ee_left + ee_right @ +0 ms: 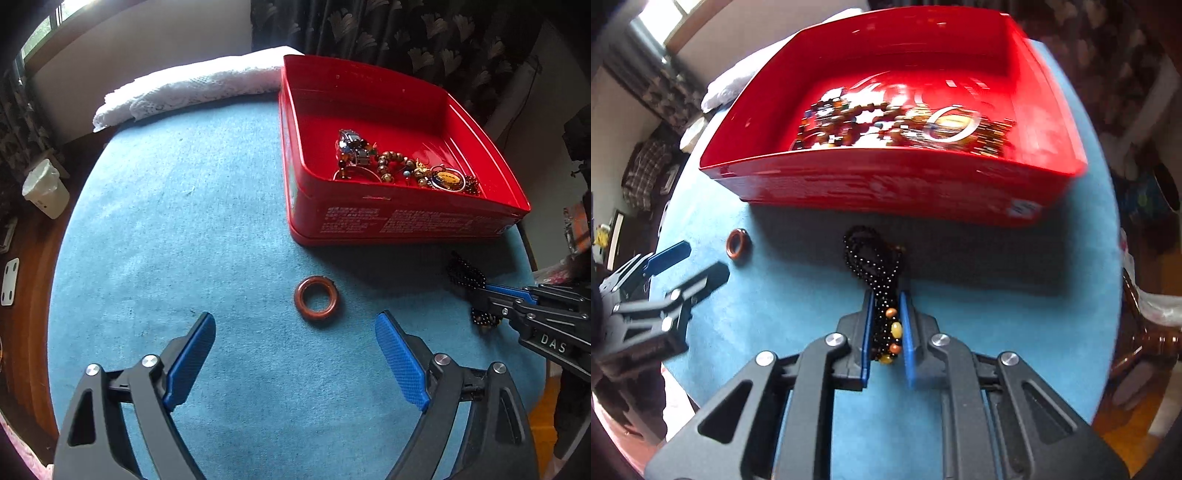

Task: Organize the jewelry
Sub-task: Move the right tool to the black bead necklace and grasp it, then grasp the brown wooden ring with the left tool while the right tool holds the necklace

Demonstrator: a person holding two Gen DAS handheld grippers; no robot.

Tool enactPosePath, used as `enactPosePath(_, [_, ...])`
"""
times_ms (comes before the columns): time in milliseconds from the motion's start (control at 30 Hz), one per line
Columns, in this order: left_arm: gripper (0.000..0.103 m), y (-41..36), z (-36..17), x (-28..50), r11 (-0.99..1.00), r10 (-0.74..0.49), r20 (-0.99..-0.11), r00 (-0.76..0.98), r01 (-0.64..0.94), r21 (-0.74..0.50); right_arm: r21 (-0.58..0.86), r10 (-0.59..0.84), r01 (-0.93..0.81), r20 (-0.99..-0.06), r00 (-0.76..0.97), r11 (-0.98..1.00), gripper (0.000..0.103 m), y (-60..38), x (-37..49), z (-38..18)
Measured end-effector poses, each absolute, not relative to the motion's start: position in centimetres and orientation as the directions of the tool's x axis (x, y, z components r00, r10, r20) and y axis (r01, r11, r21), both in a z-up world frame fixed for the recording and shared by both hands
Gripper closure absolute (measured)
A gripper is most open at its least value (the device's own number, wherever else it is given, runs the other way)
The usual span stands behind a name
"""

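item 1: red tin box, open-topped, upper right of the left wrist view and filling the upper half of the right wrist view; it stands on the blue-covered round tabletop. white print runs along its near wall.

item 2: mixed jewelry heap inside the box, against the near wall: brown bead bracelet, metal-linked piece, oval pendant with yellow centre in a silver ring. blurred in the right wrist view.

item 3: brown ring, thick, reddish and glossy, lying flat on the tabletop just in front of the box, centre of the left wrist view; in the right wrist view it sits at middle left. nothing touches it.

item 4: black bead necklace, small dark beads with several amber and brown beads, lower centre of the right wrist view; its looped end lies toward the box, apart from it.

item 5: left tool, blue-padded fingers spread wide, nothing between them, low over the tabletop just short of the brown ring.

item 6: right tool, fingers drawn narrow and clamped on the amber-beaded end of the black bead necklace; seen at the right edge of the left wrist view.

item 7: white lace cloth, folded, far edge of the tabletop, left of the box.

item 8: white waste bin, on the floor, left edge of the left wrist view.
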State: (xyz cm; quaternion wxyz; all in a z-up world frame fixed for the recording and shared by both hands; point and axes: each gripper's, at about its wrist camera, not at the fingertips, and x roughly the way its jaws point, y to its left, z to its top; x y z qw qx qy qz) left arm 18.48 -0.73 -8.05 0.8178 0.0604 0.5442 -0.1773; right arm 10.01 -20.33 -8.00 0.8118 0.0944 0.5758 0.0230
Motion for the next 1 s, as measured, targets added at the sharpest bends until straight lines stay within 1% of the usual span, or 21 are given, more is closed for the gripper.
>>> enactPosePath(33, [0.026, -1.2, -8.1, 18.5, 0.928, -0.225, -0.913, 0.339, 0.362, -0.094, 0.182, 0.145, 0.079, -0.930, 0.339, 0.980, 0.090, -20.7, 9.6, -7.8])
enactPosePath(100, [0.035, -2.0, -8.3, 18.7, 0.922, -0.235, -0.916, 0.325, 0.374, -0.104, 0.184, 0.142, 0.093, -0.928, 0.344, 0.979, 0.090, -21.4, 9.0, -7.7])
enactPosePath(133, [0.037, -2.3, -8.5, 18.9, 0.920, -0.234, -0.920, 0.315, 0.377, -0.105, 0.184, 0.139, 0.098, -0.928, 0.347, 0.978, 0.090, -21.7, 8.8, -7.6])
enactPosePath(200, [0.045, -2.8, -9.0, 19.1, 0.920, -0.229, -0.927, 0.298, 0.378, -0.105, 0.191, 0.142, 0.106, -0.925, 0.352, 0.976, 0.090, -22.2, 8.5, -7.5])
enactPosePath(333, [0.050, -3.1, -9.7, 19.4, 0.923, -0.218, -0.935, 0.279, 0.370, -0.104, 0.205, 0.153, 0.114, -0.923, 0.352, 0.972, 0.090, -22.0, 8.5, -7.7])
enactPosePath(433, [0.060, -3.4, -9.8, 19.5, 0.925, -0.195, -0.937, 0.289, 0.371, -0.078, 0.210, 0.160, 0.112, -0.924, 0.347, 0.971, 0.090, -22.3, 8.4, -7.9])
enactPosePath(500, [0.069, -3.4, -9.8, 19.6, 0.928, -0.177, -0.938, 0.297, 0.369, -0.058, 0.214, 0.164, 0.114, -0.926, 0.341, 0.970, 0.090, -22.5, 8.5, -8.3])
enactPosePath(567, [0.073, -3.4, -9.8, 19.5, 0.927, -0.181, -0.939, 0.294, 0.368, -0.063, 0.218, 0.168, 0.117, -0.927, 0.336, 0.969, 0.090, -22.6, 8.7, -8.6])
enactPosePath(1000, [0.074, -2.4, -9.3, 17.9, 0.929, -0.178, -0.942, 0.286, 0.363, -0.065, 0.213, 0.168, 0.113, -0.934, 0.316, 0.970, 0.090, -22.4, 8.6, -9.0])
